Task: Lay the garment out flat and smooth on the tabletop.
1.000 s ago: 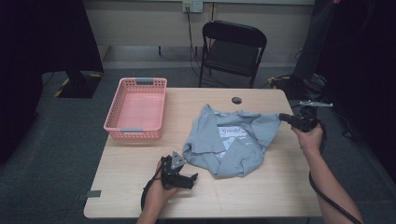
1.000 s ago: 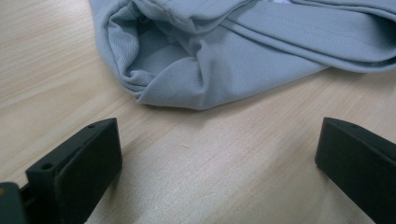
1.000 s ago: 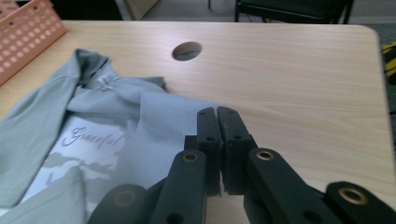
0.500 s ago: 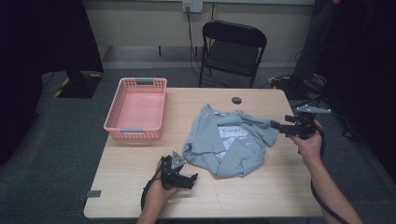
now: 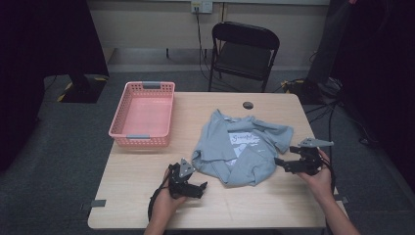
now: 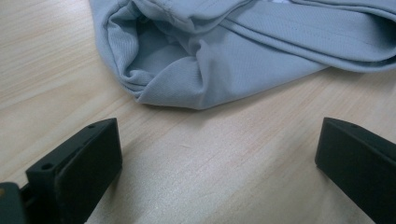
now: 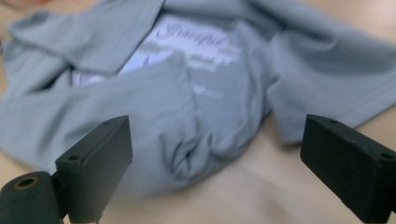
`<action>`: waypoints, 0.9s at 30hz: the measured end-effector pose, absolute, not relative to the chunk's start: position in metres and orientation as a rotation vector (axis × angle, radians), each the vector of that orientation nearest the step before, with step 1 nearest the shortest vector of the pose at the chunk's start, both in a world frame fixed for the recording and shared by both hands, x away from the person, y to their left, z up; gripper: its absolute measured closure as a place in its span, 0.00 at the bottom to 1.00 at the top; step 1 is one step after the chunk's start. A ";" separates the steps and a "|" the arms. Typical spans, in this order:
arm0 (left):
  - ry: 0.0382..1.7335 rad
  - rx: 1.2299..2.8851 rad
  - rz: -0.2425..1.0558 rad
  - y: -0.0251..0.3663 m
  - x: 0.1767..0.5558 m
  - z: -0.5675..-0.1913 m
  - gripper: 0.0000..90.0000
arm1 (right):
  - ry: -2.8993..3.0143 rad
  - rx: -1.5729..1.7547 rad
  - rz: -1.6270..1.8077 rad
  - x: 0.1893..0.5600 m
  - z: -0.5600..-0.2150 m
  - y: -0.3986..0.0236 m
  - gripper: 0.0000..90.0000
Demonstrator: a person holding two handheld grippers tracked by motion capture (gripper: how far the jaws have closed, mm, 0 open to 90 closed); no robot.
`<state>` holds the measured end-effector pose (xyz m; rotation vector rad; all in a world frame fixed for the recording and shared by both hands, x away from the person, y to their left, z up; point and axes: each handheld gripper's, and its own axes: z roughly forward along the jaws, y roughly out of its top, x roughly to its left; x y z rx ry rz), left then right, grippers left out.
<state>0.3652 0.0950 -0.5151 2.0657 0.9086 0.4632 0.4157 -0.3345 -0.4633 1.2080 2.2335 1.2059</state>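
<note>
A pale grey T-shirt (image 5: 240, 147) with a white print lies crumpled on the wooden table (image 5: 147, 196). My left gripper (image 5: 201, 188) rests on the table just short of the shirt's near left corner. In the left gripper view its jaws (image 6: 217, 158) stand wide apart with bare wood between them and the folded hem (image 6: 233, 51) ahead. My right gripper (image 5: 280, 164) points left at the shirt's right side. Its jaws (image 7: 215, 163) have just been opening and now stand wide, with nothing pressed between them and the shirt (image 7: 187, 93) close in front.
A pink plastic basket (image 5: 142, 139) sits at the table's left edge. Near the far edge lies a small dark round object (image 5: 248, 105). A black folding chair (image 5: 244, 54) stands behind the table. Cables run across the floor at the right.
My right gripper has moved from the shirt's far right sleeve toward the near edge, and the sleeve now lies free on the table. The left gripper has stayed put.
</note>
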 end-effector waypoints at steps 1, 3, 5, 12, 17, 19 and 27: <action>0.910 2.065 0.464 0.095 0.365 -0.515 0.00 | 2.250 1.198 1.186 0.412 -0.467 -0.333 0.08; 0.913 2.062 0.465 0.095 0.365 -0.515 0.00 | 2.273 1.176 1.150 0.405 -0.473 -0.331 0.08; 0.916 2.061 0.467 0.095 0.365 -0.515 0.00 | 2.293 1.155 1.125 0.397 -0.479 -0.329 0.08; 0.921 2.059 0.473 0.096 0.364 -0.515 0.00 | 2.351 1.092 1.030 0.380 -0.492 -0.322 0.08; 0.921 2.060 0.474 0.096 0.364 -0.515 0.00 | 2.377 1.101 1.018 0.381 -0.498 -0.321 0.08; 0.922 2.058 0.474 0.096 0.364 -0.515 0.00 | 2.384 1.119 1.008 0.382 -0.501 -0.322 0.08; 0.922 2.058 0.473 0.096 0.364 -0.515 0.00 | 2.359 1.102 1.012 0.379 -0.504 -0.327 0.06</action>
